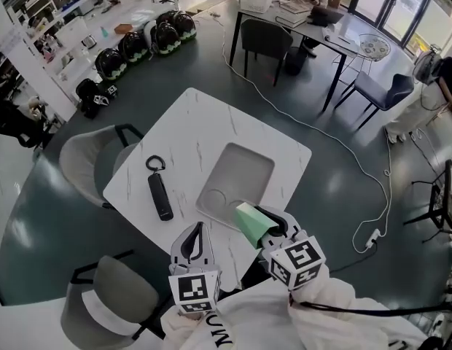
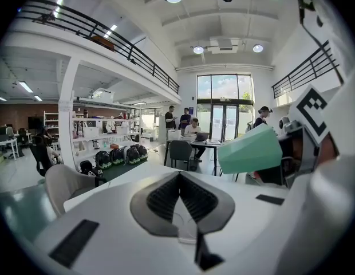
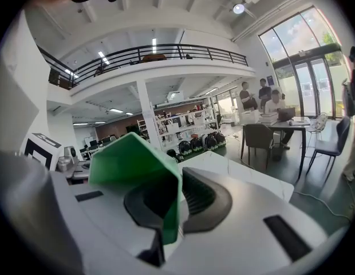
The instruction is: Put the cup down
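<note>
A green cup [image 1: 249, 224] lies tilted in my right gripper [image 1: 272, 228], held by its rim over the near edge of the grey tray [image 1: 237, 175]. In the right gripper view the jaws pinch the cup's wall [image 3: 131, 159], one inside and one outside; the right gripper [image 3: 178, 183] is shut on it. My left gripper [image 1: 198, 229] hovers over the white marble table [image 1: 204, 119] to the left of the cup, its jaws together and holding nothing. The left gripper view shows its closed tips [image 2: 178, 177], with the cup [image 2: 250, 149] up at the right.
A black handset with a ring loop [image 1: 159, 194] lies on the table left of the tray. Grey chairs stand at the table's left [image 1: 87, 162] and near-left corner [image 1: 113, 297]. A white cable [image 1: 357, 168] runs across the floor on the right. Further back stands a desk [image 1: 335, 31] with people.
</note>
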`<move>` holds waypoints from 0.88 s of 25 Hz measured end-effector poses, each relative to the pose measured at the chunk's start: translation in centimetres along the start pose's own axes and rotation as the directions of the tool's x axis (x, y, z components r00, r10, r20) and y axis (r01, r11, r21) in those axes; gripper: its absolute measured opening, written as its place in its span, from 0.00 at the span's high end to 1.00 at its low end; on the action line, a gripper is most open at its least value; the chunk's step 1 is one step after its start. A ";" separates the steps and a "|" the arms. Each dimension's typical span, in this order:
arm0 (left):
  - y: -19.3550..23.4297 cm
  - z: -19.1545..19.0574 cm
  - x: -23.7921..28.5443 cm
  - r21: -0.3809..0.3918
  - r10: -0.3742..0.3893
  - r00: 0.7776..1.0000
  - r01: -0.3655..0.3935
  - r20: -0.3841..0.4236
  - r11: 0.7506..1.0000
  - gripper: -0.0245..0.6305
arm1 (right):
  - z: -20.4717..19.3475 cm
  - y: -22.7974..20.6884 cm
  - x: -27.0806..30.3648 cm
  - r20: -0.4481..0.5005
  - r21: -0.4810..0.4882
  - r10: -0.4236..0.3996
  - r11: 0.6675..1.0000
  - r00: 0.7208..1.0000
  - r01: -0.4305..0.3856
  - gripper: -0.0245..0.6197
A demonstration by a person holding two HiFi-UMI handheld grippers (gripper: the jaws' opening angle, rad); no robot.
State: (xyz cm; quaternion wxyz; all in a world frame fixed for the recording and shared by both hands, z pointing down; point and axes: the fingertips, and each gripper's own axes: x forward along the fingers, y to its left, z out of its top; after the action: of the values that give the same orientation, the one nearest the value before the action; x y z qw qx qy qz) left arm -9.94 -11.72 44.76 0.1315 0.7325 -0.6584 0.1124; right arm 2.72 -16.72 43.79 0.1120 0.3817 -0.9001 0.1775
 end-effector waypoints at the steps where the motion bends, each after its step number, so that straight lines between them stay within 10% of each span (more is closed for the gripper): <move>1: 0.2 0.0 0.3 -0.005 0.006 1.000 -0.006 -0.003 1.000 0.95 | 0.1 -0.1 0.5 -0.005 -0.002 0.007 1.000 1.000 -0.007 0.93; 22: 6.3 -1.8 4.7 -0.093 0.173 0.979 -0.183 -0.104 0.979 0.95 | 1.0 0.0 10.6 -0.133 -0.044 0.163 0.984 0.978 -0.170 0.93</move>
State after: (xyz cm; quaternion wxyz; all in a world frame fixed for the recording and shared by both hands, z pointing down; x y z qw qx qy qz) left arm -15.68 -16.09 48.36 0.1893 0.6568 -0.7192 0.1247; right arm -4.56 -23.97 46.46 0.1650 0.2896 -0.9244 0.1855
